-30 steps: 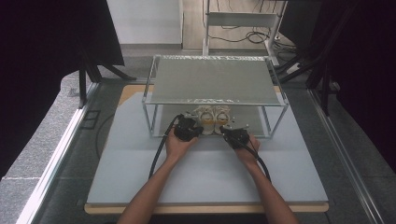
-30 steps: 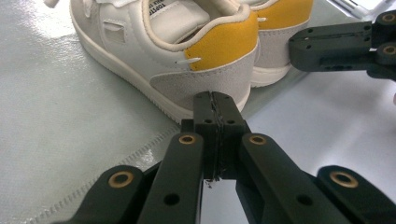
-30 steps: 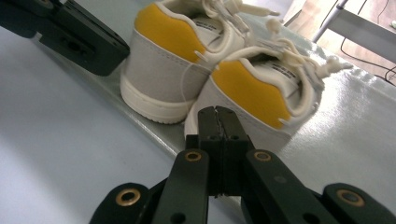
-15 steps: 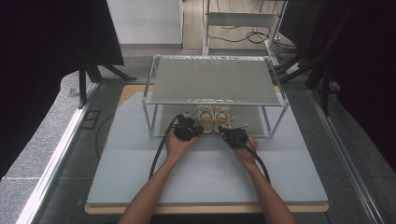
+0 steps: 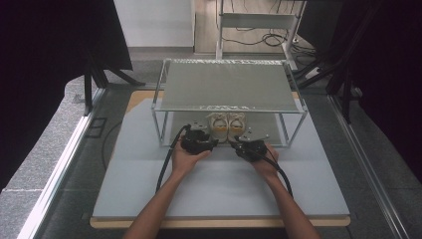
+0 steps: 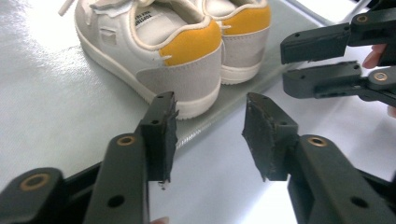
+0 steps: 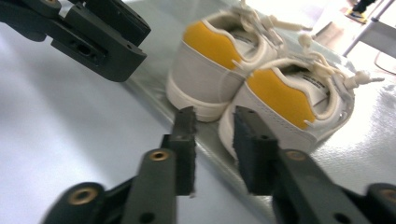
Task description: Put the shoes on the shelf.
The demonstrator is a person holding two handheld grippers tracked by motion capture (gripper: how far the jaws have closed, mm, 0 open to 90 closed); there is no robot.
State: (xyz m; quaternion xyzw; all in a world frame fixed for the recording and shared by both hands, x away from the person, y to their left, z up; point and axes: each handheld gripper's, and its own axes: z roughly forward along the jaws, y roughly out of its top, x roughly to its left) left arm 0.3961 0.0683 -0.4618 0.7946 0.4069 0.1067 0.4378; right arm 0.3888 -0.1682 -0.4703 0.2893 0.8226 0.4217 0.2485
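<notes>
Tabletop [image 5: 219,194]: pale grey board; wide bare stretch behind both tongs, toward the person.
Shelf rack [image 5: 229,84]: metal frame ahead of both tongs, its flat top overhanging the shoes; the front posts stand outside each tongs.
Shoes [image 5: 226,125]: white pair with yellow heels, side by side on the rack's low tray, heels facing the tongs, just past the tray's front edge.
Left tongs [image 6: 210,135]: open wide, holding nothing, just short of the left heel.
Right tongs [image 7: 212,140]: parted narrowly, empty, close to the right heel.
</notes>
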